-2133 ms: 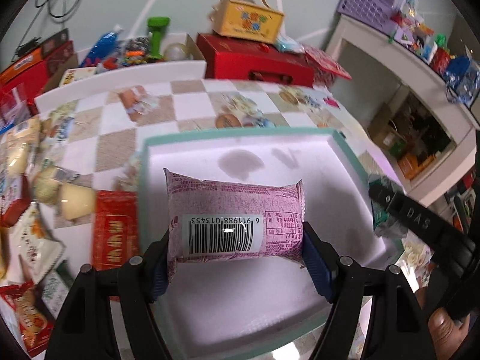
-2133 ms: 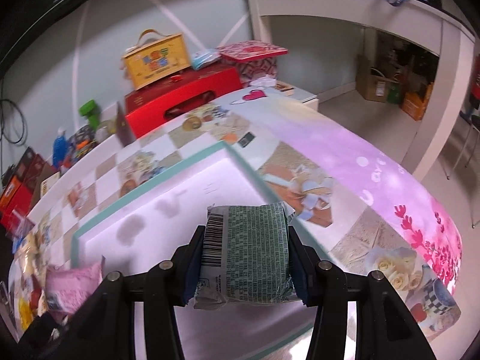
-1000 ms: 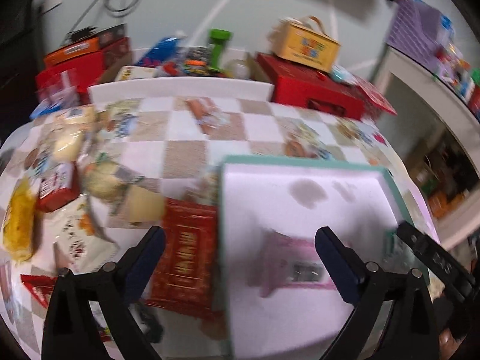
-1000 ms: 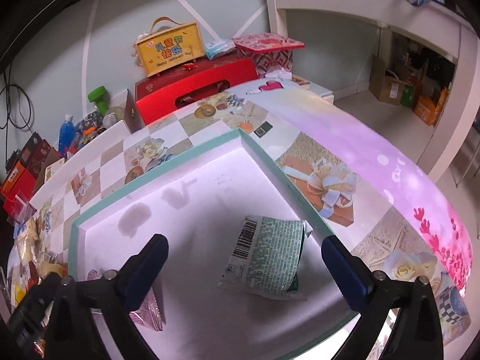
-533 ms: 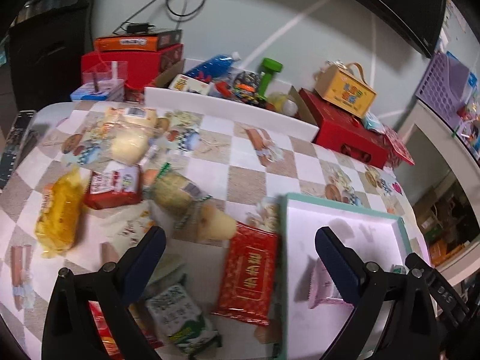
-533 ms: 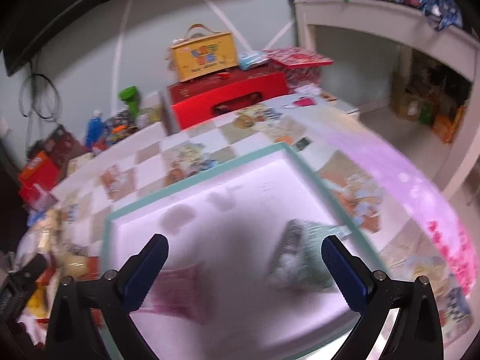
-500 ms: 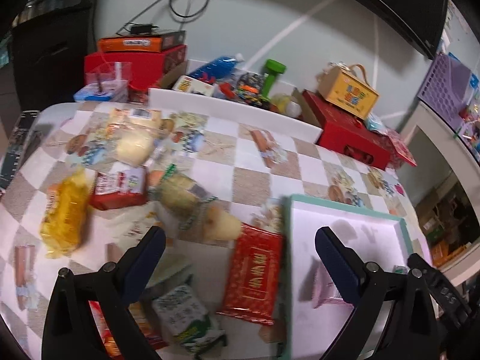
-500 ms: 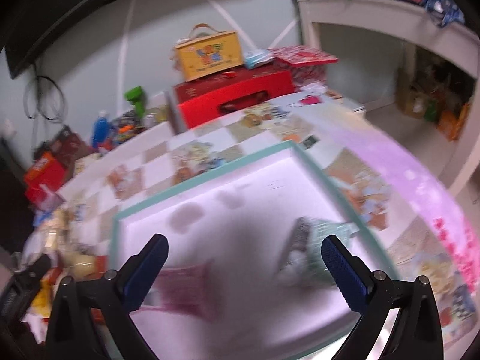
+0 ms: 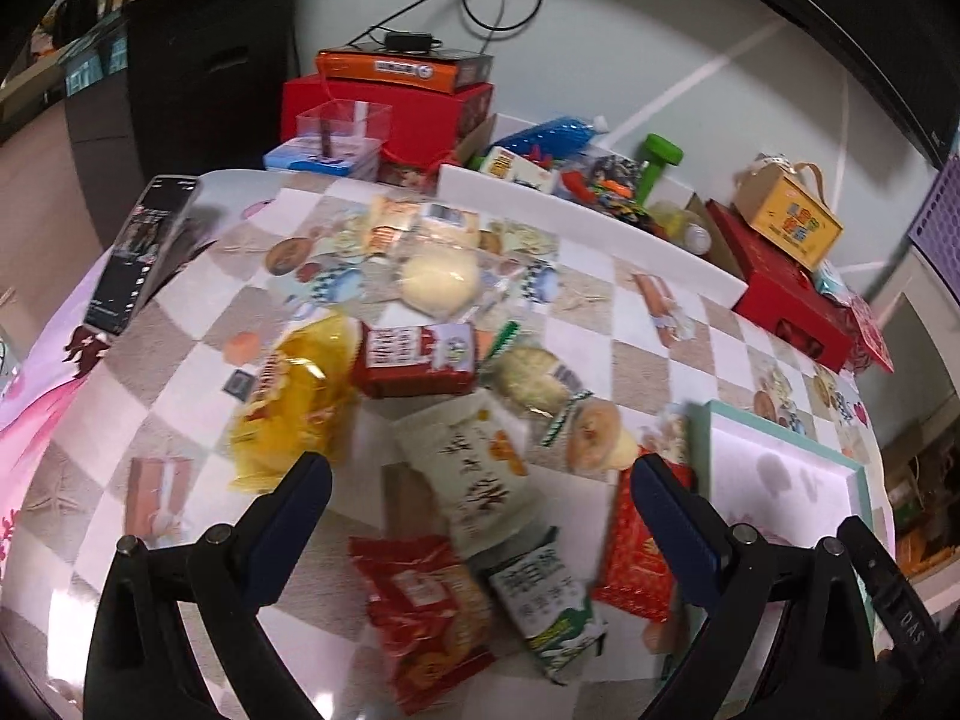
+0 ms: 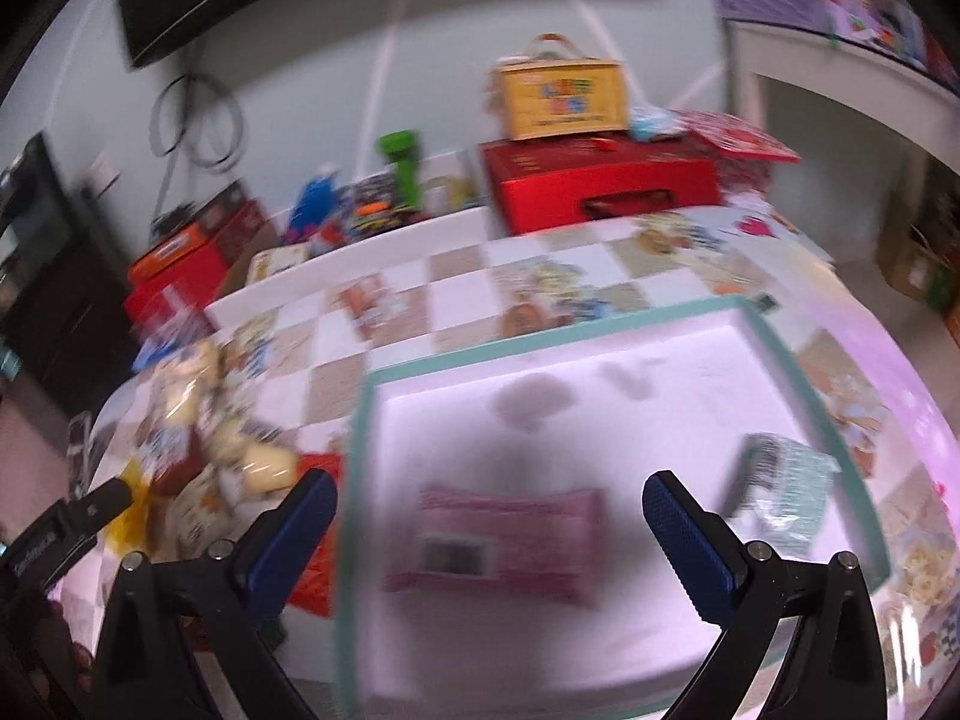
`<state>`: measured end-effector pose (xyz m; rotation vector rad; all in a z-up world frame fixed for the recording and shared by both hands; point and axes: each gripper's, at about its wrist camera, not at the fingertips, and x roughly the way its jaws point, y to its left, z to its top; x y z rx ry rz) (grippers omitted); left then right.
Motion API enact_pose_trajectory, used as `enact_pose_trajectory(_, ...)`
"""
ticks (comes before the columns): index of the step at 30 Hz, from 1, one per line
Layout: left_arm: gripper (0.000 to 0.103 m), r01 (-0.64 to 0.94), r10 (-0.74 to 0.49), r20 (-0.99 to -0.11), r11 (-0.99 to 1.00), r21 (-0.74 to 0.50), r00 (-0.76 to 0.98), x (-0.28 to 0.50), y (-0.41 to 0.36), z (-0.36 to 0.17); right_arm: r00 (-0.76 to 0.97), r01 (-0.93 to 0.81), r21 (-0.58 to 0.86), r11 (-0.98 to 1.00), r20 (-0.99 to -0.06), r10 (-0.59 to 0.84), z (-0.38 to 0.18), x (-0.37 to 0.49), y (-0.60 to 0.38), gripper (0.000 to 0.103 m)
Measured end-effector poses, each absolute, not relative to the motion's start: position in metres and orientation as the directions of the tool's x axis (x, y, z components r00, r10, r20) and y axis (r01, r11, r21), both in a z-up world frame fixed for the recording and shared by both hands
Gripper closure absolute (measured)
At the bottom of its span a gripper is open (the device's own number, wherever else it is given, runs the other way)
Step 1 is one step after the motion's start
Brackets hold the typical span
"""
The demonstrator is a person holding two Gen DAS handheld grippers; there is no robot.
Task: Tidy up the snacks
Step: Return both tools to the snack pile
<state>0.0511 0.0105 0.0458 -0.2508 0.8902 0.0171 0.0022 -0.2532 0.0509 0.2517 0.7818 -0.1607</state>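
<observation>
2 snack packs lie in the white tray (image 10: 780,360) with the teal rim: a pink pack (image 10: 498,546) near the tray's front left part and a green pack (image 10: 780,492) against its right wall, the 2 well apart. The right gripper (image 10: 489,516) hangs above the tray with its blue-padded fingers (image 10: 690,540) spread wide and nothing between them; the pink pack shows in the gap below. This view is blurred, so pack details cannot be read.

Left of the tray, loose snacks crowd the checkered desk (image 9: 636,360). The left gripper (image 9: 480,504) hovers over this pile, fingers released and empty. Between them lie a cream pack with orange print (image 9: 480,474), a red pack (image 9: 429,606) and a white-and-green pack (image 9: 546,606). A red flat pack (image 9: 636,564) lies just beside the tray's left rim. Farther from the tray sit a yellow bag (image 9: 294,396), a red-and-white box (image 9: 414,360) and a pale round bun (image 9: 441,279). A dark phone (image 9: 141,252) rests at the desk's far left edge. Behind the desk stand a red case (image 10: 600,186) and a yellow carton (image 10: 561,96) on top of it.
</observation>
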Motion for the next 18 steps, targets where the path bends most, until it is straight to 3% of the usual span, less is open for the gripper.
enact_pose_trajectory(9,0.003,-0.148,-0.105,-0.809,0.962,-0.231,0.579,0.042,0.029,0.029,0.666,-0.021,0.163,0.986,-0.734,0.135,0.039,0.011,-0.174,0.000)
enact_pose_trajectory(18,0.003,-0.157,-0.148,-0.846,0.952,-0.262,0.513,0.037,0.032,0.005,0.573,-0.117,0.023,0.993,-0.815,0.087,0.009,0.015,-0.134,0.000)
